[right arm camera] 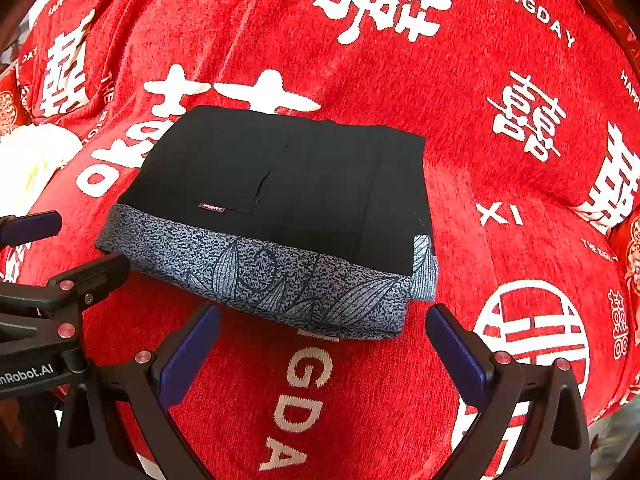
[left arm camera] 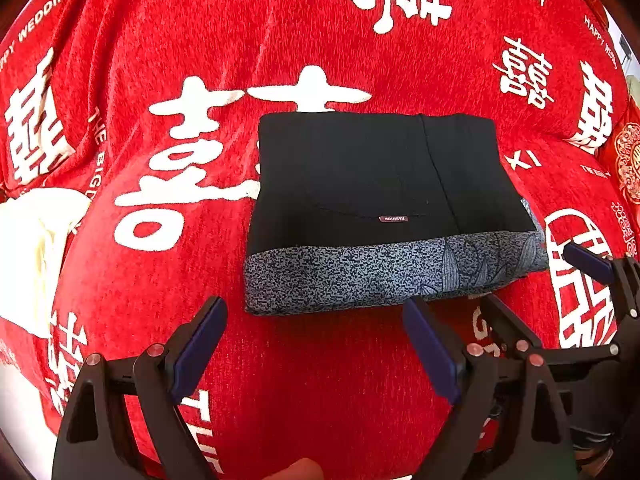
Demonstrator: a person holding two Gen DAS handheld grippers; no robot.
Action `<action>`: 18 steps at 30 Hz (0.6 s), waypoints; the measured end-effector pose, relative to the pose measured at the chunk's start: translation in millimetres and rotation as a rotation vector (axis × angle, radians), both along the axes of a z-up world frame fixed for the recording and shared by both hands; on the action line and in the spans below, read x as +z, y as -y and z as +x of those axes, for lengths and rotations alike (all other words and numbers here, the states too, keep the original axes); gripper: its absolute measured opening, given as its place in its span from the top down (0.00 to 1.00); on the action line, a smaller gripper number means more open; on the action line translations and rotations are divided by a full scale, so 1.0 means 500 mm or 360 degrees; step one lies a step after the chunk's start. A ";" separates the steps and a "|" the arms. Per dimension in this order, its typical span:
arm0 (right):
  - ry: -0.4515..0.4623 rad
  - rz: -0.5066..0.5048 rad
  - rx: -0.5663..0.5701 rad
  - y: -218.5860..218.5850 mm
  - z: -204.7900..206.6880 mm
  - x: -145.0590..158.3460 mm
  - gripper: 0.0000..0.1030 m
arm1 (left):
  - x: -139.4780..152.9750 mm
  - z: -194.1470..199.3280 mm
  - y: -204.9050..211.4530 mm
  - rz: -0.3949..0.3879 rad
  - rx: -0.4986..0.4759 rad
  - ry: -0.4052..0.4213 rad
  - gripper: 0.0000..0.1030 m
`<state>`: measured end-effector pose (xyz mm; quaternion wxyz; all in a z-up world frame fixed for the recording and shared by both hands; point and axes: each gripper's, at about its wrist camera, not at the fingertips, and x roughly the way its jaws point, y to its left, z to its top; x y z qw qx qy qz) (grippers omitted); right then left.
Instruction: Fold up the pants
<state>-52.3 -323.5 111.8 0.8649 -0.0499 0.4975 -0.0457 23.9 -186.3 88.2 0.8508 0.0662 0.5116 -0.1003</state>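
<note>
Currently, the pants [left arm camera: 384,200] are seen folded into a compact rectangle at the centre of the left wrist view, resting flat on a red blanket [left arm camera: 320,360] printed with white characters. A grey patterned band [left arm camera: 360,276] is shown along the near edge of the black fabric, and a small label [left arm camera: 393,219] is sewn just above it. The left gripper [left arm camera: 316,340] is held at the bottom of the frame with its jaws spread wide; nothing is gripped between them. The right gripper [right arm camera: 324,344] is likewise presented wide apart and empty at the bottom of its own view, just short of the pants' near edge. A cream cloth [left arm camera: 32,248] is visible at the left edge, well apart from the pants.
</note>
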 end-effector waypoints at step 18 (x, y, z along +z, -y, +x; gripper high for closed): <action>-0.0001 0.0007 0.0000 0.003 -0.002 -0.005 0.00 | -0.002 0.001 0.001 -0.0013 -0.0012 -0.0013 0.11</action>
